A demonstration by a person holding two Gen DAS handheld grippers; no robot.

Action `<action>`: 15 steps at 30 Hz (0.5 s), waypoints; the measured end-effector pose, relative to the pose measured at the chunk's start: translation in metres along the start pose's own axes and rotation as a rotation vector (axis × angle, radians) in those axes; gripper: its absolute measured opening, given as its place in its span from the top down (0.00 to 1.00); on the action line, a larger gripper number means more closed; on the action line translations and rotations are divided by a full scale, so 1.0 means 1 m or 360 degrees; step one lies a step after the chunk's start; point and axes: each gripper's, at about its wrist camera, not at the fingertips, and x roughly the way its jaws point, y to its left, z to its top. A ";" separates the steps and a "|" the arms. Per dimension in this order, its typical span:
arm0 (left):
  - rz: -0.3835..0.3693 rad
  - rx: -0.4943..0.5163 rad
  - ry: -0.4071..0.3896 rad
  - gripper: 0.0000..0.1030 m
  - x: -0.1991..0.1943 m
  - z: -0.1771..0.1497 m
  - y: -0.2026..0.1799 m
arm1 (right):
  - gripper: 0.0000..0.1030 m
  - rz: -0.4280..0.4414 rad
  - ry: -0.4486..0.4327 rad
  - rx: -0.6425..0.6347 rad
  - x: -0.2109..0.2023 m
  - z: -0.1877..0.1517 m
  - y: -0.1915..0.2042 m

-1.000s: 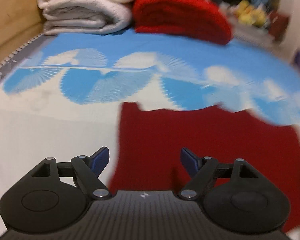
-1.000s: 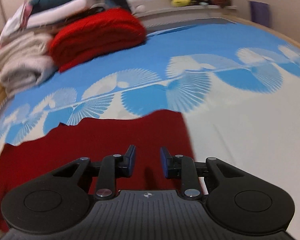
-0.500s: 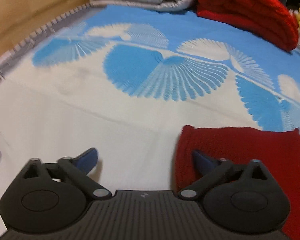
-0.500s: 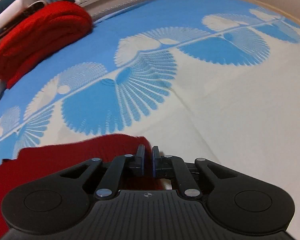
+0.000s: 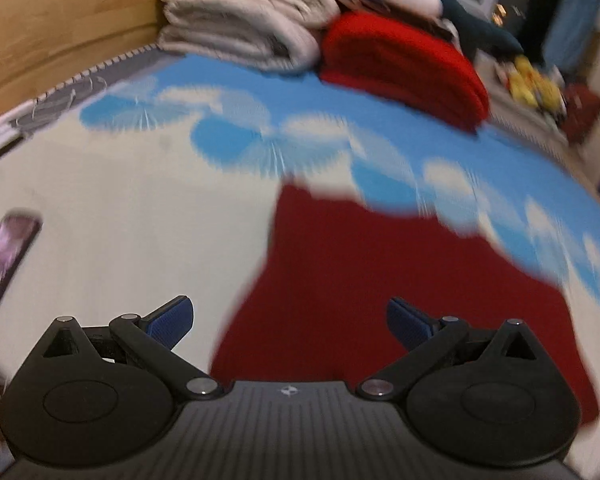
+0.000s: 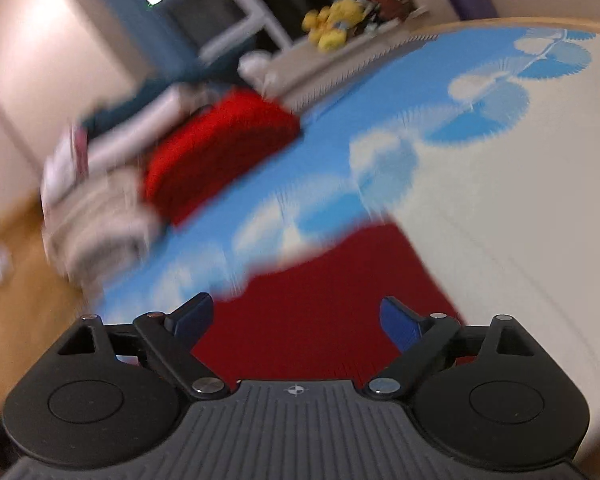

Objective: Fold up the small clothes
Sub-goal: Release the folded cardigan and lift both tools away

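Both views are smeared with motion blur, so the weave of the dark red knitted garment (image 5: 380, 280) is hard to make out; it reads only as a flat, soft, matte sheet spread on the bed (image 5: 120, 220). Its near edge is hidden behind the black ribbed body of each tool. The left claw (image 5: 290, 322) stands wide, blue pads (image 5: 172, 316) apart, holding nothing, one pad over the cream sheet and the other over the garment's left part. The right claw (image 6: 296, 318) is likewise spread wide and empty above the garment's right part (image 6: 320, 300), near its right edge.

The bed sheet is cream with blue fan-shaped prints. At the far end of the bed sit a folded off-white blanket (image 5: 240, 20) and a folded bright red knit (image 5: 400, 64), touching. A dark smartphone (image 5: 4, 256) lies by the bed's left edge, partly cut off. Its screen is unreadable. No writing can be read anywhere.
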 end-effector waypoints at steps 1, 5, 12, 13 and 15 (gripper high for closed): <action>-0.0007 0.0063 0.0045 0.00 -0.005 -0.021 -0.003 | 0.11 -0.0057 0.0084 -0.0037 -0.005 -0.017 0.004; 0.0009 0.0196 0.0143 0.00 -0.006 -0.080 -0.014 | 0.11 -0.0023 0.0186 -0.0300 -0.021 -0.069 0.026; 0.0085 0.0296 0.0102 0.00 -0.009 -0.111 -0.013 | 0.11 -0.0112 0.0126 -0.0706 -0.031 -0.099 0.042; 0.0081 0.0297 0.0086 0.00 -0.011 -0.113 -0.012 | 0.11 -0.0111 0.0118 -0.0691 -0.030 -0.097 0.039; 0.0081 0.0294 0.0079 0.00 -0.015 -0.117 -0.012 | 0.11 -0.0111 0.0116 -0.0660 -0.034 -0.097 0.037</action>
